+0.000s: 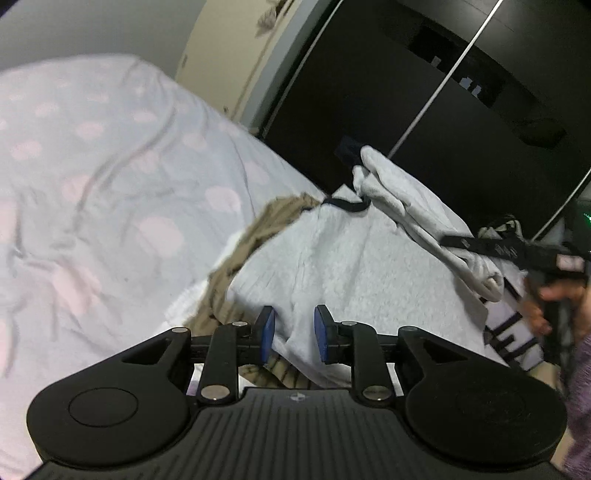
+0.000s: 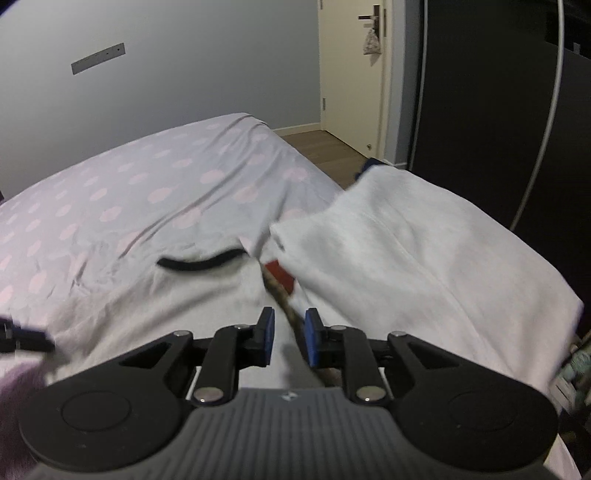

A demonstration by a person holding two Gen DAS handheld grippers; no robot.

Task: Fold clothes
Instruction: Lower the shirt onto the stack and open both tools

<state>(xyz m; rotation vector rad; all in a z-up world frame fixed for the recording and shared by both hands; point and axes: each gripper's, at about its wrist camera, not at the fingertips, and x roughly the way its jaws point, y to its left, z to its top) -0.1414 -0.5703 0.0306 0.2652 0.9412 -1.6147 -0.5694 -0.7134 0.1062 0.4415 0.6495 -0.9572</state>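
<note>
White garment (image 1: pixel 332 251), door (image 2: pixel 351 66) only right view, hand (image 1: pixel 543 306) only left

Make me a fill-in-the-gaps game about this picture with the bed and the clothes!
1. The bedsheet has pink ____ all over it.
2. The pads on the left gripper are ____ in colour.
3. The white shirt has a ____ collar.
4. The bag hanging from the door handle is on the ____ side of the right wrist view.

Missing words: dots; blue; black; right
</note>
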